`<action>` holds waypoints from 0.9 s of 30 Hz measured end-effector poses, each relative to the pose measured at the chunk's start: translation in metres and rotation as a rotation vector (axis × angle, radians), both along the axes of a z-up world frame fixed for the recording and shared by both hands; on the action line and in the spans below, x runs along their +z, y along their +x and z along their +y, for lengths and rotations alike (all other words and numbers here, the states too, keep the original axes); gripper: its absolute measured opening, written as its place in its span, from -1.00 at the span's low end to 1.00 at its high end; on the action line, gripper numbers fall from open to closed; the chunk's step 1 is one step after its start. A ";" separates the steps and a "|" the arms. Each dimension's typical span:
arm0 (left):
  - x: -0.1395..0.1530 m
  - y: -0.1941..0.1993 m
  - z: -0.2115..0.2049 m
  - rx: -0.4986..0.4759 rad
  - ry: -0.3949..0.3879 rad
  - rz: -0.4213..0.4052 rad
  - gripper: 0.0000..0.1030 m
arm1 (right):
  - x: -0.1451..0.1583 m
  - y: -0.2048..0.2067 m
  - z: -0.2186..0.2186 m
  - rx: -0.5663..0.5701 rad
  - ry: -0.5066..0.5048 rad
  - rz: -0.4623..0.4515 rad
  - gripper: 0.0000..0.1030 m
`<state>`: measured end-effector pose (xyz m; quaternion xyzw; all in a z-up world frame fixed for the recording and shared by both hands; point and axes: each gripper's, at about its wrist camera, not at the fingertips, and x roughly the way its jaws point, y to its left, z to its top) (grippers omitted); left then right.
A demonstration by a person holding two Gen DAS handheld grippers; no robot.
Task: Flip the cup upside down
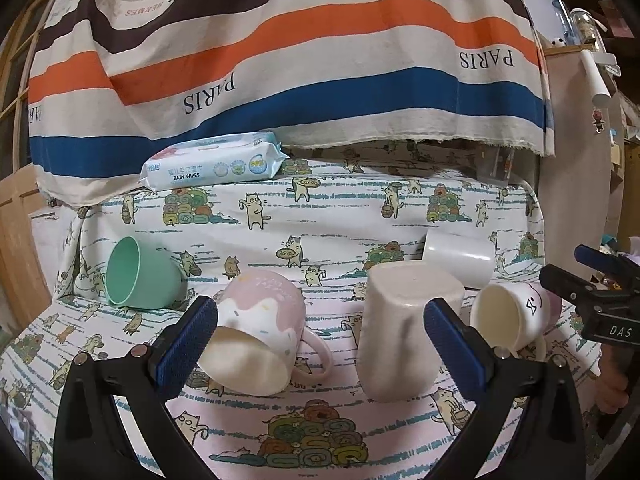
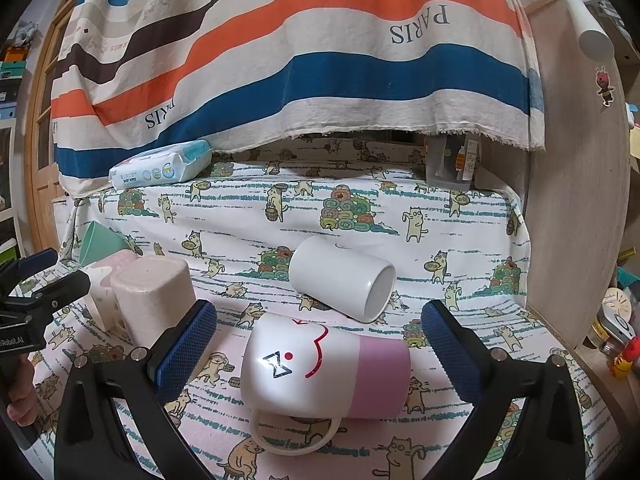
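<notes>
Cups, five, on cat-print cloth over the tabletop (image 2: 460, 216). Four lie on their sides: glossy white-and-pink face mug (image 2: 324, 372) with loop handle, between the right gripper (image 2: 318, 344) pads, untouched; plain white cylinder (image 2: 342, 278) behind it; pink drip-glaze mug (image 1: 256, 332); matte mint cup (image 1: 138, 274). One speckled beige squarish cup (image 1: 400, 332) stands inverted. Left gripper (image 1: 320, 344) likewise spread, empty. Wipes pack (image 1: 214, 164) at rear, under a striped cloth (image 1: 280, 60).

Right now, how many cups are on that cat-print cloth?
5: mint green cup far left, pink-glazed mug, beige upside-down cup, plain white cup behind, pink-banded face mug right.
</notes>
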<state>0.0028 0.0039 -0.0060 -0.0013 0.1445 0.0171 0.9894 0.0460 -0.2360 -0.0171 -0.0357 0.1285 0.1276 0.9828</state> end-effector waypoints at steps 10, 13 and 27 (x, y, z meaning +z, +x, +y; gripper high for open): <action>0.001 -0.001 0.000 0.013 0.000 0.004 0.99 | 0.000 0.000 0.000 0.000 -0.001 -0.002 0.99; 0.001 -0.001 0.000 0.014 0.000 0.004 0.99 | 0.000 0.000 0.000 -0.002 0.000 0.000 0.99; 0.000 0.002 0.003 0.028 -0.002 0.006 0.99 | -0.001 -0.001 0.000 -0.005 0.000 -0.002 0.99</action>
